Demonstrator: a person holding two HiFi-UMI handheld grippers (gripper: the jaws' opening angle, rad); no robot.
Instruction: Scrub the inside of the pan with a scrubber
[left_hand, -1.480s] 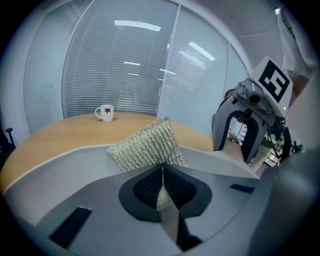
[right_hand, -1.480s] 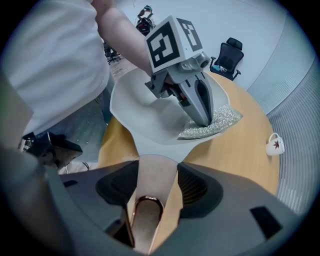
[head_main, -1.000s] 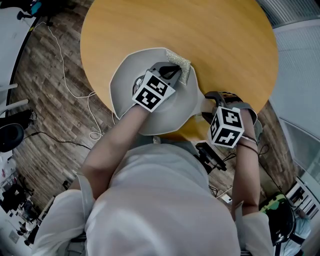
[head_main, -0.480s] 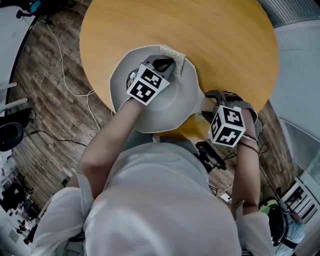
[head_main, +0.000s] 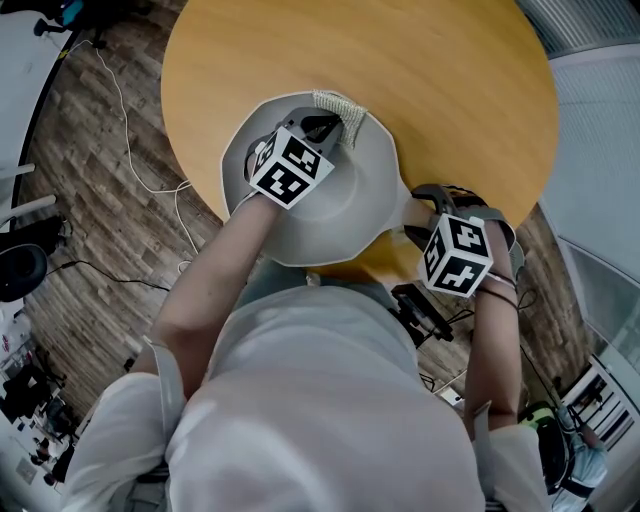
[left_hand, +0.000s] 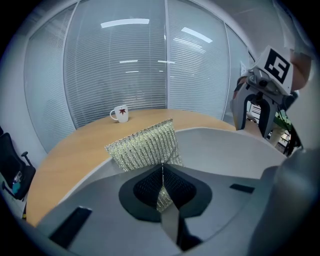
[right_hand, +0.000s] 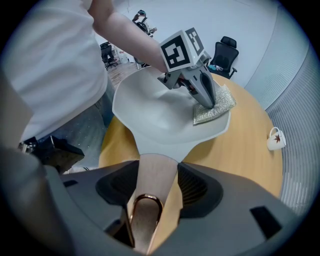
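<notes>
Now the right gripper (right_hand: 151, 182) is closed on the handle (head_main: 407, 203) of the pan (right_hand: 160, 115), near the table (head_main: 450, 90) edge. The left gripper (left_hand: 162, 172), clamped on the scrubber (left_hand: 142, 147), has slid left along the far rim. Beyond stands a cup (left_hand: 120, 113).

The pan (head_main: 340, 215) was pale grey, its handle (right_hand: 152, 172) light wood with a copper-coloured loop (right_hand: 136, 201). The scrubber (left_hand: 142, 147), at the pan's 12 o'clock rim in the head view, was silvery yellow-green ribbed mesh. The table (head_main: 450, 90) was warm orange-tan and the floor (head_main: 110, 180) was dark brown planks. The left gripper (head_main: 333, 127) and right gripper (right_hand: 150, 192) were grey, their cubes bearing black-and-white squares. The mug (left_hand: 120, 114) was white with a red leaf.
</notes>
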